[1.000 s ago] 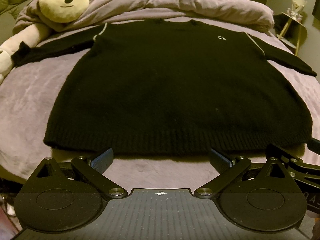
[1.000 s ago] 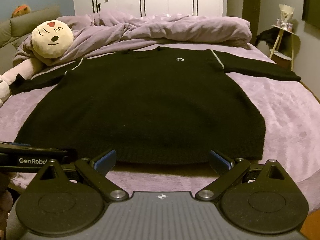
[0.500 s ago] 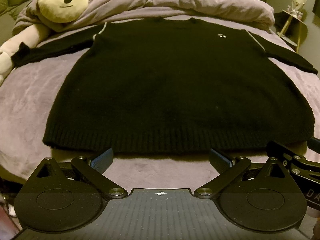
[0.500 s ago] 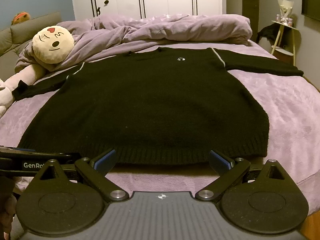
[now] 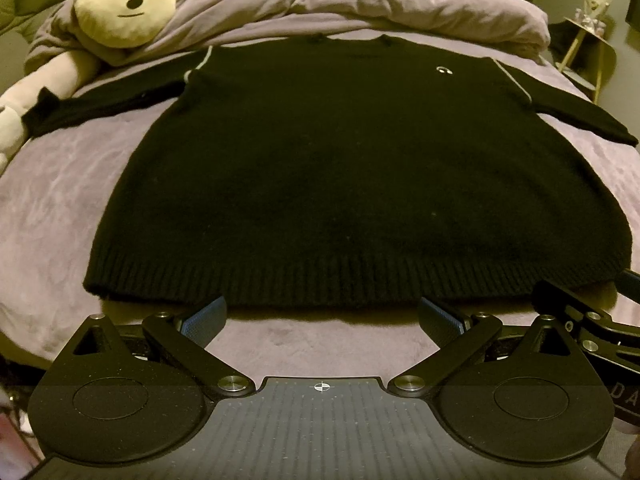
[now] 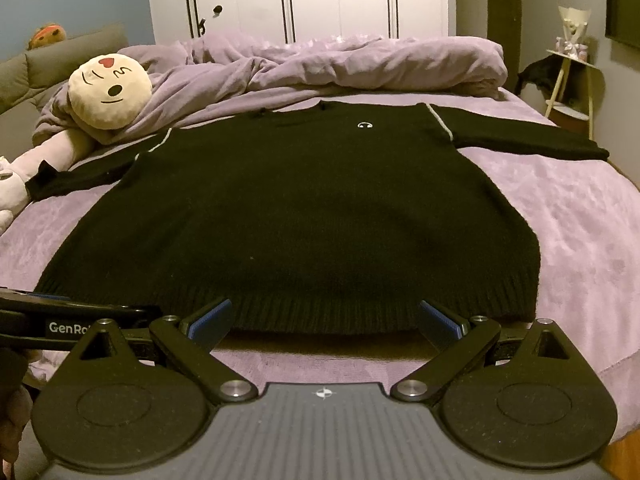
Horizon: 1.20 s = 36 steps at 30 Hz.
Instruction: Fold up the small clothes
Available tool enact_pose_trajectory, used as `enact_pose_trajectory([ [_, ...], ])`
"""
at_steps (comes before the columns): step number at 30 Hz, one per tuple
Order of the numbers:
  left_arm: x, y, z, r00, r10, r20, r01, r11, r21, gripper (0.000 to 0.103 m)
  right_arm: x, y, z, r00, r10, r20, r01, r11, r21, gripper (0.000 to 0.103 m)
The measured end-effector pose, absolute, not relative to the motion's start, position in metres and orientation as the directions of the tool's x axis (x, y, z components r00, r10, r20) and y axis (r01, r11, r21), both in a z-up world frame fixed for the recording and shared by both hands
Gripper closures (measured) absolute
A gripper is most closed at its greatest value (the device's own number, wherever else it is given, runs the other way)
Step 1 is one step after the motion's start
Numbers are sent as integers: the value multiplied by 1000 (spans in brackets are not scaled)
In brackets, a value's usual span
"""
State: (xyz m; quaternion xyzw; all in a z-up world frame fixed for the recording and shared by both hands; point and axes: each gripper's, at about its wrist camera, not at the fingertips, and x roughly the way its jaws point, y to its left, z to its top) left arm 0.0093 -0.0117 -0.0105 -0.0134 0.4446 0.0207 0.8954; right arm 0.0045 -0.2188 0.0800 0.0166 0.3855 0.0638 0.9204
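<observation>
Black knit: a sweater is spread flat, front up, on the purple bed, hem nearest the cameras, both sleeves stretched outward; no fold is made yet.
Left sleeve: its cuff is laid against the plush toy, so it is best lifted clear before being folded inward.
Left gripper: fingers are spread wide, nothing is held; it is poised just short of the hem, left of centre.
Right gripper: fingers are likewise spread and empty, just short of the hem, toward the right side.
Step in hand: the hem corners are judged the targets; both layers of ribbing should be pinched together, evenly on each side.
Risk: only the top layer may be caught in thick knit.
Change: since the earlier frames both grippers are tilted slightly differently; the sweater is unmoved.
</observation>
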Motion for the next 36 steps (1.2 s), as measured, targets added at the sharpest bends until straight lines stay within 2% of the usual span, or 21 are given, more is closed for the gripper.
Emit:
enact_pose_trajectory([
  [29, 13, -8, -19, 583, 57, -810, -98, 995, 0, 0, 15, -234, 54, 667, 177, -724, -103, 984, 146, 5],
  [31, 15, -9, -21, 582, 62, -811, -101, 995, 4, 0, 15, -237, 52, 666, 184, -723, -100, 982, 158, 8],
  [34, 17, -11, -22, 585, 68, -808, -114, 993, 1, 0, 18, -246, 47, 663, 200, -722, -98, 979, 180, 19],
  [36, 21, -12, -23, 581, 72, -811, -116, 993, 5, 0, 23, -258, 45, 662, 220, -717, -92, 973, 213, 33],
])
